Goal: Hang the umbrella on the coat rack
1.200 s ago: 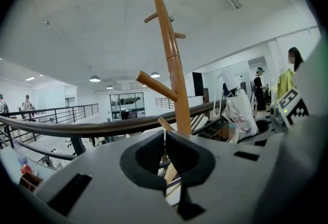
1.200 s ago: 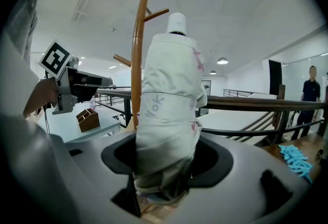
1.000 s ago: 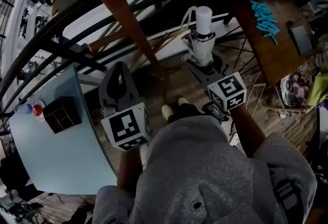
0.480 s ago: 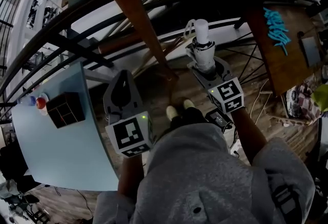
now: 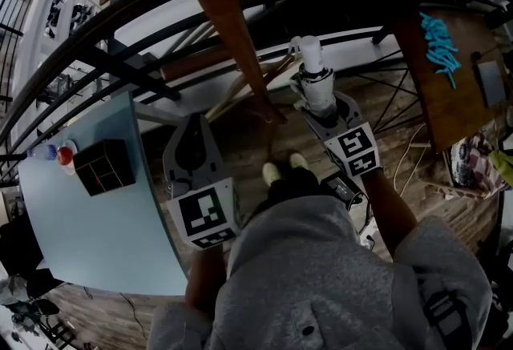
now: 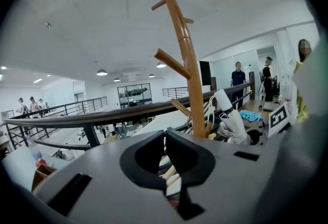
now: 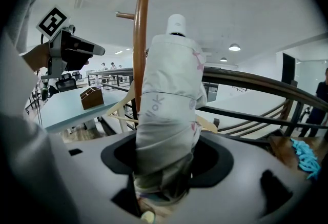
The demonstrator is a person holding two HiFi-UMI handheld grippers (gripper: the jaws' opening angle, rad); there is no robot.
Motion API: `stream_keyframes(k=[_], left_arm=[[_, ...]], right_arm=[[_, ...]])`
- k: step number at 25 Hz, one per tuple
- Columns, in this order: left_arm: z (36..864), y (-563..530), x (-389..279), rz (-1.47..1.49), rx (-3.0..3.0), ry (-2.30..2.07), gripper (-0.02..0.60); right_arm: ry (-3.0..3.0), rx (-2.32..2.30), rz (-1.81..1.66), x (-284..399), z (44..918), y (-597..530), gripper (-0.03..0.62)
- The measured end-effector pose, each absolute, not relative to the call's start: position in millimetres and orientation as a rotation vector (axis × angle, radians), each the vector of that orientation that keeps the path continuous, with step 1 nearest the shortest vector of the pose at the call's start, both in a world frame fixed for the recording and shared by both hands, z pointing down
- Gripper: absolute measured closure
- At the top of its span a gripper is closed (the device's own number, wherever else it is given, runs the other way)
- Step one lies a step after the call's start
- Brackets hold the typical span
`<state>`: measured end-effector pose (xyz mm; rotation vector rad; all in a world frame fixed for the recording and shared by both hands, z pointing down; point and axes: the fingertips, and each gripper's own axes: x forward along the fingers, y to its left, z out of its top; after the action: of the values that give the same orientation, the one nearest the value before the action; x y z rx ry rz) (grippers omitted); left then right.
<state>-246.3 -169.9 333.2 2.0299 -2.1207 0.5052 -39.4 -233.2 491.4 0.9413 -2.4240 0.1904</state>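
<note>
I grip the folded umbrella [image 7: 166, 110] upright in my right tongs [image 7: 163, 169], just right of the coat rack [image 5: 231, 24], with my left tongs [image 6: 164, 159] closed on nothing, so hanging is not yet done.

Looks along the left gripper [image 6: 165, 135], dark jaws closed to a thin slit with nothing between. Straight beyond them, meets the brown wooden coat rack [image 6: 187, 64], rising tall with short pegs angled upward off both sides. Just right of its pole, catches a folded white umbrella [image 6: 233, 123], tilted, cap end up, near a square-marker cube [image 6: 280, 117]. Takes in a dark railing [image 6: 102, 117] crossing behind, and people [image 6: 238, 78] standing far off.
</note>
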Motion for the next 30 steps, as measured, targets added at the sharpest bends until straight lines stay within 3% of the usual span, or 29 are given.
stream_keyframes(k=[12,30], left_arm=[[340.3,-161.1,-244.9,0.537,2.029,-2.105,0.560],[350.7,-188.0,-227.1,0.585,2.110,-2.047,0.560]], right_arm=[[-2.411,0.855,0.225,-41.4,525.3,-205.8,0.321],[-2.259,0.715,0.363,-25.2,648.8,-176.7,0.321]])
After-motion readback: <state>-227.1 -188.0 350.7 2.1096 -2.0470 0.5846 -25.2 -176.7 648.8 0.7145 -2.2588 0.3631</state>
